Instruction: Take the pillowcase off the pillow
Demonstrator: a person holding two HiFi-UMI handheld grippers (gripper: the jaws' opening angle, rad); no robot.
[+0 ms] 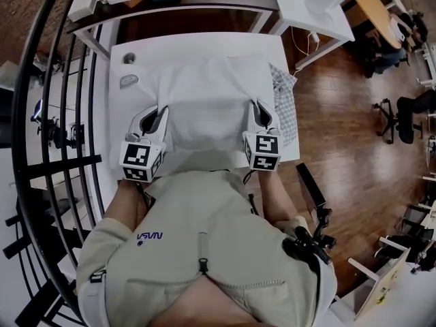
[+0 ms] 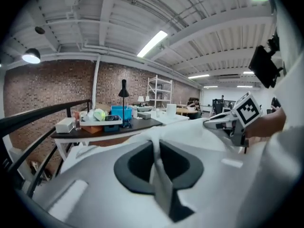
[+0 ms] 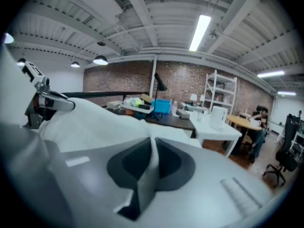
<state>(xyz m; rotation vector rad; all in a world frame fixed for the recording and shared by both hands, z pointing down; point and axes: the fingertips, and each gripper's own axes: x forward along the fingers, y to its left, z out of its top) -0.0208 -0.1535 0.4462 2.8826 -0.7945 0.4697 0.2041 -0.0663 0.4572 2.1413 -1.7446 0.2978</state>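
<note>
Fabric is pinched in both tools: the left gripper (image 2: 156, 151) and the right gripper (image 3: 152, 147) are each clamped tight on a fold at the near edge of the white pillowcase (image 1: 204, 97). It lies puffed up on the white table (image 1: 136, 46), apparently with the pillow inside, so the grip is made and all the pulling off remains. Checked cloth (image 1: 286, 107) shows at its right side; whether that is the pillow I cannot tell.

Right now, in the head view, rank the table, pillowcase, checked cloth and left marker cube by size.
1. table
2. pillowcase
3. checked cloth and left marker cube: alike, cube nearer the camera, so unranked.
</note>
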